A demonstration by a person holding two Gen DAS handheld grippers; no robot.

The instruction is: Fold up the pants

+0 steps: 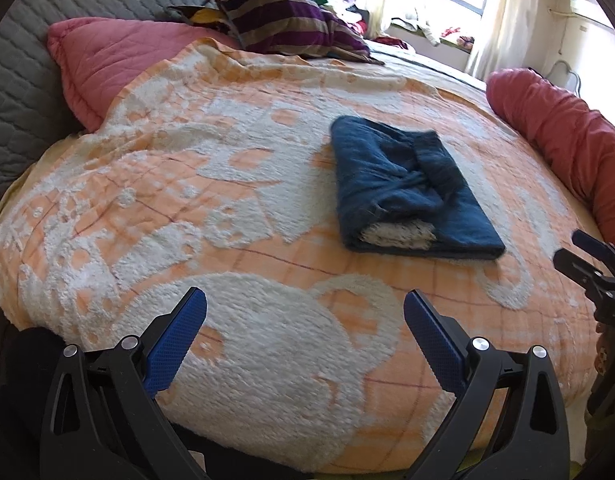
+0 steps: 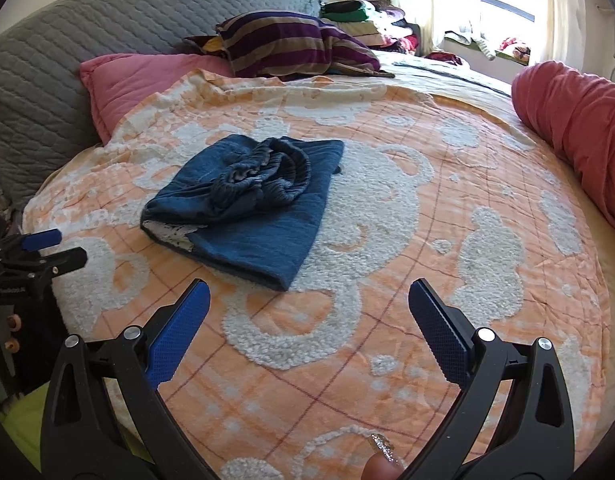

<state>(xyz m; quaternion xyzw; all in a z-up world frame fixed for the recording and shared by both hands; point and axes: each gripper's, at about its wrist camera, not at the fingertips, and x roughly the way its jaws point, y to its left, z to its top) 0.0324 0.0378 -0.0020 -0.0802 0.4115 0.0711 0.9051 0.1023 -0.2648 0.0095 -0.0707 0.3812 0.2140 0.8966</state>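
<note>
Pants sit folded in a compact bundle on the bed, waistband bunched on top. Left gripper and right gripper fingers spread wide, empty, clear of the cloth; fold looks done.

the folded pants lie on the blanket, far of both my grippers; my left gripper and right gripper hover near; pillows sit far left; a bolster lies right.
</note>
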